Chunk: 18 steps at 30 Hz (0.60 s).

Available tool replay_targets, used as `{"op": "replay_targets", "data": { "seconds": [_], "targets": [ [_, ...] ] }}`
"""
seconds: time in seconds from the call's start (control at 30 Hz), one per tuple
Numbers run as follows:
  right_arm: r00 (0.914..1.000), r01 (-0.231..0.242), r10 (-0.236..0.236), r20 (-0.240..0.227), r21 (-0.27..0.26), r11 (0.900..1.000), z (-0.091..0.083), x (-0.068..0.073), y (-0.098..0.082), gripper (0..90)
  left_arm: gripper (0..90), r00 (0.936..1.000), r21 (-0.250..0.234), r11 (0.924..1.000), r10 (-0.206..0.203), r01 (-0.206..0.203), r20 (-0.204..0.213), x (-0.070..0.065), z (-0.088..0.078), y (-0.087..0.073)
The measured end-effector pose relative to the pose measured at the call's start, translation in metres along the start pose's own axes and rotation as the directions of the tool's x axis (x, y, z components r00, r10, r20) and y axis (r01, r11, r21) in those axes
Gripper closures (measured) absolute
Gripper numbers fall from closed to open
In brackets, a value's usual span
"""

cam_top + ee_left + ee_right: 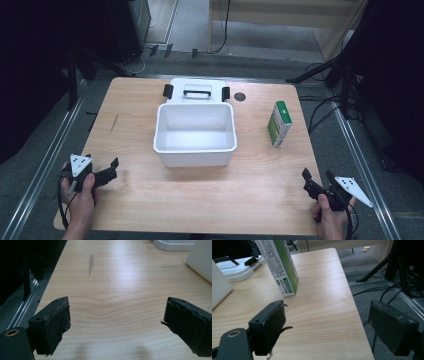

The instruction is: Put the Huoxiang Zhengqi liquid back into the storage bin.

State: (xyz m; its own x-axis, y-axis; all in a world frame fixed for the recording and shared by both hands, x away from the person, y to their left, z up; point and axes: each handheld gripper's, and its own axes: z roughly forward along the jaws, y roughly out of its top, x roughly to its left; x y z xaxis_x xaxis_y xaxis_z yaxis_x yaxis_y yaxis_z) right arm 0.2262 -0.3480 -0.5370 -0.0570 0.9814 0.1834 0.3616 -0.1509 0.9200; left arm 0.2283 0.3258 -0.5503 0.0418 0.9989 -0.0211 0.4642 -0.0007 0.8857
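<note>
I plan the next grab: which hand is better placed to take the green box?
Right. The right claw is open on the box's side; the bin separates the left claw from it.

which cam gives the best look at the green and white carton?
The high view: the green and white carton shows whole, upright on the table right of the white bin. The right gripper view shows the carton closer, its top cropped. The left gripper view looks elsewhere.
</note>
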Motion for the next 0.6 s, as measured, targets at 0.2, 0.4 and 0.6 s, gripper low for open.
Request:
{"op": "replay_targets", "data": {
  "seconds": [0.2, 0.4, 0.6],
  "targets": [
    [0.9969, 0.039, -0.037, -0.069, 0.035, 0.999, 0.004, 0.002, 0.002, 13.2, 7.0, 0.9998, -0.006, 0.9998, -0.018, 0.018, 0.002, 0.002, -0.001, -0.001],
    [0.9950, 0.090, -0.090, -0.042, 0.004, 0.996, 0.000, 0.009, 0.007, 13.2, 7.0, 0.9999, 0.003, 0.9999, -0.014, 0.014, -0.001, 0.002, -0.001, 0.000],
    [0.9911, 0.127, -0.128, -0.037, -0.023, 0.992, -0.003, 0.022, 0.021, 13.2, 7.0, 0.9999, 0.001, 0.9999, -0.013, 0.013, 0.000, 0.002, -0.001, 0.000]
  ]
}}
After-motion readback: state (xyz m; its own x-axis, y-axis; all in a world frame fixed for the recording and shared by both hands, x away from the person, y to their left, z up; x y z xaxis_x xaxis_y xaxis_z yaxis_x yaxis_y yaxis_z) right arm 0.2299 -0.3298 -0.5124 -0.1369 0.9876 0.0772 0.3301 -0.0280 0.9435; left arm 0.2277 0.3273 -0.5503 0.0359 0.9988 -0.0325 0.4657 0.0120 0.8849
